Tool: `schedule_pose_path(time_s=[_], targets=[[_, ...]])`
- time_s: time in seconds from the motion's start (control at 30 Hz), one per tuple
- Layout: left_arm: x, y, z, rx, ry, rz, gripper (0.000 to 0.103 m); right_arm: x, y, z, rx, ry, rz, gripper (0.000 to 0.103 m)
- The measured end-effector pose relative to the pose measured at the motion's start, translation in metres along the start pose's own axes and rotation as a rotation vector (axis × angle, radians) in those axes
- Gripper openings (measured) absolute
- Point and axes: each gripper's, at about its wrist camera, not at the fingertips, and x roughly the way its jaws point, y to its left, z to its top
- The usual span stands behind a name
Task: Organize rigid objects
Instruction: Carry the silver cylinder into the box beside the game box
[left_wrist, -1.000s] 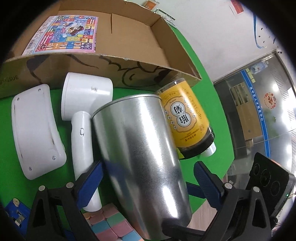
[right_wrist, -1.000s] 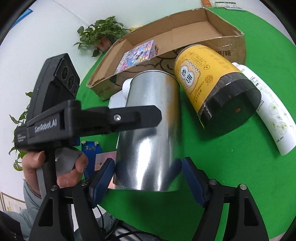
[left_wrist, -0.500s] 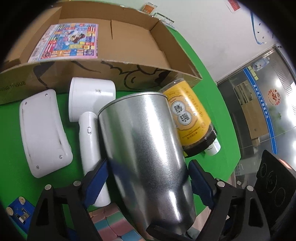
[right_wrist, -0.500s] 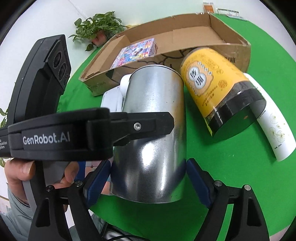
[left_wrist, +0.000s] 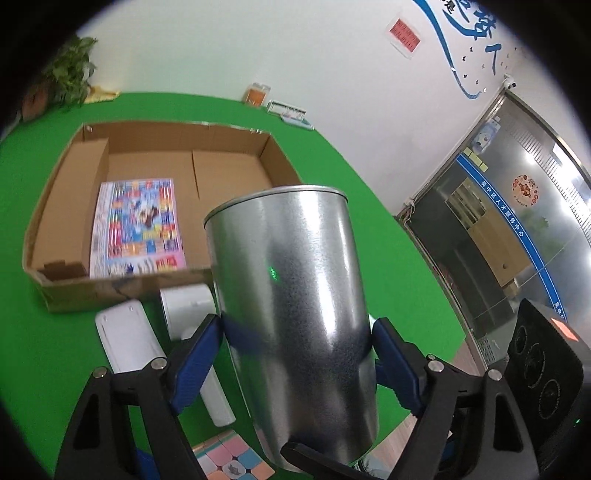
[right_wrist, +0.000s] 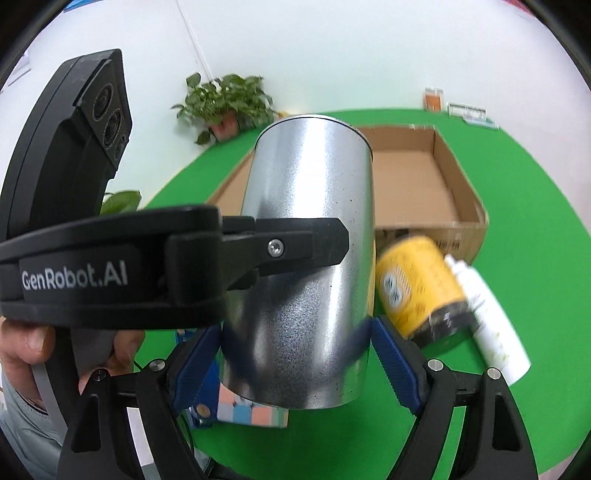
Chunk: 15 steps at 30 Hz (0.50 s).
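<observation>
Both my grippers hold one metal canister (left_wrist: 295, 314) above the green table (left_wrist: 55, 332), each pair of blue pads pressing opposite sides of its lower wall. My left gripper (left_wrist: 295, 354) is tightening its jaws on the tin; my right gripper (right_wrist: 295, 354) clamps the same tin from the other side, with the left tool's black finger crossing the right wrist view in front of it. The canister's long axis runs away from both cameras, its closed far end tipped up and pointing toward the cardboard box (left_wrist: 44, 236). Neither hand looks nearer the box than the other.

Below the tin, on the table, lie a pastel puzzle cube (left_wrist: 236, 461), a white hair dryer (left_wrist: 188, 306) and a white curved casing (left_wrist: 125, 339) on the left, and a yellow-labelled jar (right_wrist: 417, 291) on its side against a white bottle (right_wrist: 491, 325) on the right.

Beyond them the box sits open, a colourful printed pack (left_wrist: 136, 225) flat on its floor at the left end. The right end looks bare, probably the spot for the tin.
</observation>
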Motion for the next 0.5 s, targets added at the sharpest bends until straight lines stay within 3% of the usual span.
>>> schedule_pose_path(time_s=[0.5], targets=[[-0.008, 0.003, 0.070, 0.030, -0.057, -0.005, 0.081, 0.005, 0.000, 0.075, -0.047, -0.066, -0.030, 0.081]])
